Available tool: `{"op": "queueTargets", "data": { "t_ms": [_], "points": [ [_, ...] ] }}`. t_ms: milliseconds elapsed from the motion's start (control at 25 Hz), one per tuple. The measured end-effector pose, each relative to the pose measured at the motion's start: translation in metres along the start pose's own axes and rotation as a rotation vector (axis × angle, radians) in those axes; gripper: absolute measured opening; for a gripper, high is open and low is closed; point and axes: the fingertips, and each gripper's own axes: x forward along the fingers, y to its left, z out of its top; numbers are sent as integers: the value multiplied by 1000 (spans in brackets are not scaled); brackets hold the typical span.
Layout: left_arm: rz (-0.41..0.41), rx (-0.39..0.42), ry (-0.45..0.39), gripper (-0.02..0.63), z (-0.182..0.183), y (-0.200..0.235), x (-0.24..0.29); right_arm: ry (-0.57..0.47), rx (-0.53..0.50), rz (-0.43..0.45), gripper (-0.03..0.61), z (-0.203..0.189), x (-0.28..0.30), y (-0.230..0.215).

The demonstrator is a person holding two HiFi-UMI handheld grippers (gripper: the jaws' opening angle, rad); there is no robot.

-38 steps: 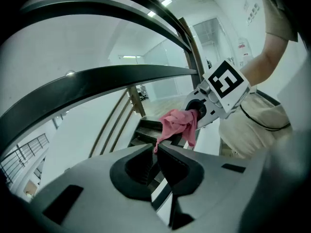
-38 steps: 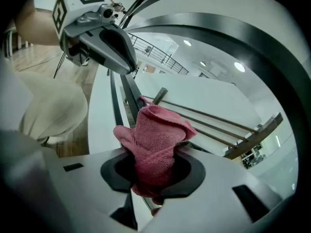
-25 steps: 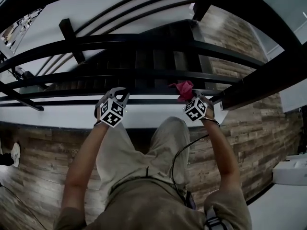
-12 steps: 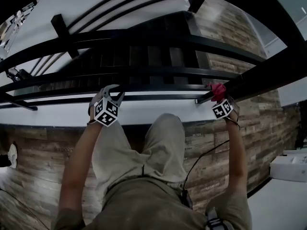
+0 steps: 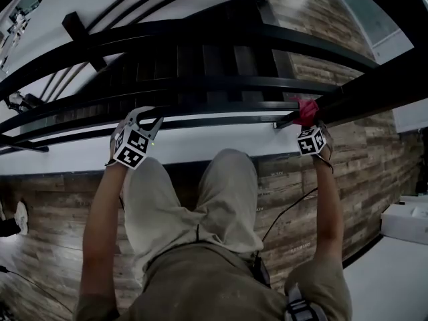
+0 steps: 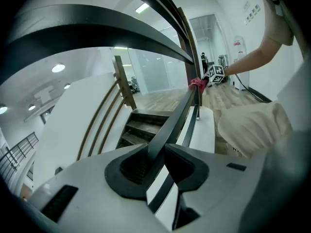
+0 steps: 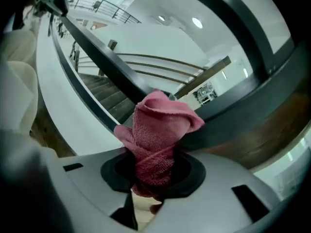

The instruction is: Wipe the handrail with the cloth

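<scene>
A thin black handrail (image 5: 227,105) runs left to right in front of me. It ends at a thick dark beam (image 5: 381,89) on the right. My right gripper (image 5: 307,119) is shut on a bunched pink-red cloth (image 5: 306,108), which it presses on the rail's right end. In the right gripper view the cloth (image 7: 160,130) fills the jaws of that gripper (image 7: 153,171) and rests on the handrail (image 7: 97,57). My left gripper (image 5: 154,115) sits further left on the same rail. In the left gripper view the handrail (image 6: 177,118) passes between that gripper's (image 6: 156,152) pads, which touch both its sides, and the cloth (image 6: 197,83) shows far along it.
A lower thin rail (image 5: 221,121) with a bracket runs just under the handrail, above a white ledge (image 5: 200,149). Dark stairs (image 5: 200,65) drop away beyond the railing. A wood-plank wall (image 5: 60,219) lies below, the person's legs fill the middle, and a white box (image 5: 408,221) stands at the right.
The right gripper slid the cloth along the rail from the middle to its right end, then stayed there. The left gripper kept its place on the rail, its jaws now wider.
</scene>
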Motion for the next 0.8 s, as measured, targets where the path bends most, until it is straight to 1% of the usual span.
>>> {"op": "queueTargets", "data": {
  "t_ms": [40, 80, 160, 240, 360, 440, 480, 640, 720, 800],
  "points": [
    [-2, -2, 8, 114, 0, -2, 2, 2, 35, 23, 115, -7, 6, 9],
    [-4, -1, 11, 114, -1, -3, 1, -6, 64, 25, 115, -11, 9, 15],
    [-10, 4, 13, 114, 0, -4, 3, -40, 115, -12, 115, -10, 15, 14],
    [-17, 3, 13, 114, 2, -2, 10, -77, 172, -38, 115, 0, 30, 10],
    [-18, -3, 3, 112, 2, -1, 13, -76, 254, 2, 115, 8, 55, 24],
    [-19, -11, -1, 112, 4, -1, 12, -63, 333, 35, 115, 7, 70, 34],
    [-19, -12, -5, 112, 6, -2, 13, -71, 381, 36, 115, 8, 76, 35],
    [10, -13, -9, 112, 8, -5, 18, -163, 559, -34, 115, 16, 88, 23],
    [24, -15, -7, 114, 5, -5, 17, -189, 608, -75, 115, 19, 89, 19],
    [20, -16, -10, 112, 4, -4, 17, -232, 625, -109, 115, 24, 88, 17]
  ]
}}
